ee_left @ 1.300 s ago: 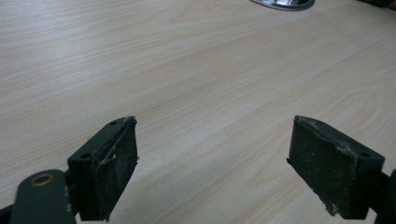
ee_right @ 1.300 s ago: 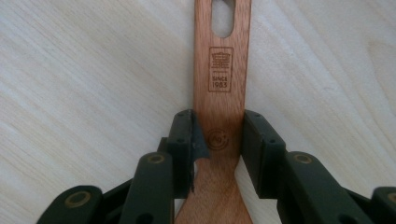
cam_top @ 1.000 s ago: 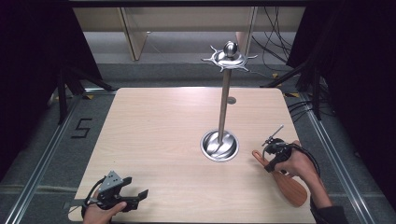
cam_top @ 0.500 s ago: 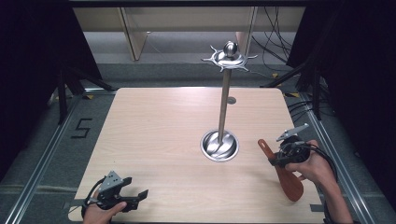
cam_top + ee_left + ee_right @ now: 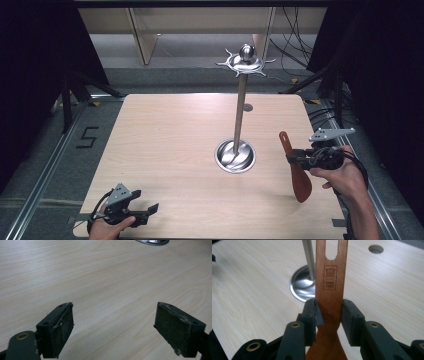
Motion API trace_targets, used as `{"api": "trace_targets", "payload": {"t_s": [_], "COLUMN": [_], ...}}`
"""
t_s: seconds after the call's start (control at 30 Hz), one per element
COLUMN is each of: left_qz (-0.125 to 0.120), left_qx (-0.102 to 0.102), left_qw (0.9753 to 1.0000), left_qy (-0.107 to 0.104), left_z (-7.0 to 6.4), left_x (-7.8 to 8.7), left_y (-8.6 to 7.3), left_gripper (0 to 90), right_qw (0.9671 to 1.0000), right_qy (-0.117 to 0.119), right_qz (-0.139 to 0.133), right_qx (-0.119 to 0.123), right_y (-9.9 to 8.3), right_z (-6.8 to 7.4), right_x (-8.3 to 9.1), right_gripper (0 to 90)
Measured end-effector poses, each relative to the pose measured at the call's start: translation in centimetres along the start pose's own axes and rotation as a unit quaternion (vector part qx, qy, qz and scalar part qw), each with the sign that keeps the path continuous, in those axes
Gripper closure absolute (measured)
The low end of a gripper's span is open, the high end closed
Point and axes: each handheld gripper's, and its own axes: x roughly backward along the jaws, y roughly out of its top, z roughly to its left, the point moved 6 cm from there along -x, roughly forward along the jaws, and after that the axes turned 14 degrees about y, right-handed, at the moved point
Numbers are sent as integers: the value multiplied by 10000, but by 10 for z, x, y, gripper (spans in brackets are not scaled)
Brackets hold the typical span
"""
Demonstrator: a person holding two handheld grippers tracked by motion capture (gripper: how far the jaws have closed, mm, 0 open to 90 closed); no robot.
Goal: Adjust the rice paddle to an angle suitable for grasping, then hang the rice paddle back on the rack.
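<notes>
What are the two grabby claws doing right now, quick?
Left gripper: open, holding nothing, low over the wooden table.
Right gripper: shut on the wooden spatula, gripping its handle.

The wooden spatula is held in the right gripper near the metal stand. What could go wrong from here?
1. The right gripper clamps the wooden spatula only by its narrow handle edges, so it may pivot or slip.
2. The metal stand is tall on a small round base; a bump from the spatula could tip it.
3. The left gripper rests open, far off, so it cannot steady the stand.
</notes>
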Motion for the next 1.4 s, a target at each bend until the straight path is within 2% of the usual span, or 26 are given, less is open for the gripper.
{"api": "trace_targets", "payload": {"t_s": [0.1, 0.2, 0.23, 0.3, 0.33, 0.43, 0.47, 0.5, 0.57, 0.6, 0.7, 0.73, 0.77, 0.8, 0.83, 0.9, 0.93, 1.03, 1.1, 1.13, 1.2, 1.23, 1.27, 1.3, 1.37, 1.4], "left_qz": [-25, -20, -11, -33, -23, -6, 5, 6, -36, 38, 28, 23, 43, 42, 39, 27, 31, 20, 9, 42, 27, -3, 16, 35, 71, 72], "left_qx": [46, 215, 115, 174, 171, 170, 137, 142, 174, 140, 122, 35, 89, 120, 112, 116, 105, 42, 130, 63, 81, 162, 21, 124, 101, 117], "left_qw": [10000, 9998, 9999, 9998, 9998, 9999, 9999, 9999, 9998, 9999, 9999, 10000, 9999, 9999, 9999, 9999, 9999, 10000, 9999, 10000, 9999, 9999, 10000, 9999, 9999, 9999], "left_qy": [0, 42, 5, -20, -17, -20, -13, -13, -21, -7, -28, -36, -25, -41, -47, -49, -49, -55, -66, -59, -63, -60, -44, -26, -35, -9], "left_z": [-1, -2, -2, -3, -4, -3, -2, -3, -3, -4, -5, -5, -5, -5, -5, -5, -6, -6, -7, -6, -6, -7, -5, -6, -6, -6], "left_x": [0, 0, 0, -1, -1, 0, 1, 1, 0, 0, -1, 0, 0, -1, -1, -1, -1, -1, -1, -1, -1, -1, -1, -2, -2, -1], "left_y": [0, 0, 0, 0, 0, 0, 0, 0, 0, 0, 1, 1, 1, 1, 1, 1, 1, 1, 1, 0, 1, 2, 2, 2, 1, 1], "left_gripper": [148, 147, 148, 148, 148, 148, 148, 147, 147, 148, 148, 148, 147, 148, 148, 148, 148, 148, 147, 148, 148, 147, 148, 148, 148, 148], "right_qw": [10000, 9997, 9998, 9997, 9993, 9989, 9979, 9973, 9973, 9959, 9957, 9950, 9955, 9953, 9957, 9957, 9949, 9944, 9928, 9923, 9906, 9913, 9907, 9892, 9885, 9884], "right_qy": [-29, -17, -27, -53, -60, 22, -3, 41, 98, 156, 184, 237, 254, 254, 290, 243, 196, 244, 149, 158, 117, 149, 148, 112, 124, 142], "right_qz": [-88, -229, -155, -162, -244, -344, -419, -503, -504, -708, -697, -859, -730, -768, -777, -805, -910, -951, -1018, -1075, -1263, -1201, -1218, -1311, -1329, -1383], "right_qx": [-4, 115, 98, 168, 281, 321, 491, 527, 525, 548, 578, 459, 550, 534, 407, 391, 399, 387, 605, 598, 510, 521, 593, 642, 707, 613], "right_y": [4, 9, 10, 13, 14, 19, 21, 23, 23, 25, 25, 25, 24, 24, 23, 23, 24, 27, 30, 31, 34, 34, 36, 37, 40, 40], "right_z": [3, 7, 8, 11, 10, 15, 13, 14, 15, 17, 16, 17, 15, 14, 15, 13, 13, 16, 15, 17, 22, 23, 24, 24, 26, 29], "right_x": [2, 1, 2, 2, 2, 3, 4, 4, 5, 6, 10, 9, 11, 11, 10, 11, 11, 15, 20, 21, 22, 25, 27, 27, 32, 33], "right_gripper": [669, 669, 669, 668, 669, 668, 668, 669, 668, 668, 669, 669, 669, 668, 669, 669, 669, 669, 669, 669, 669, 668, 668, 668, 668, 668]}}
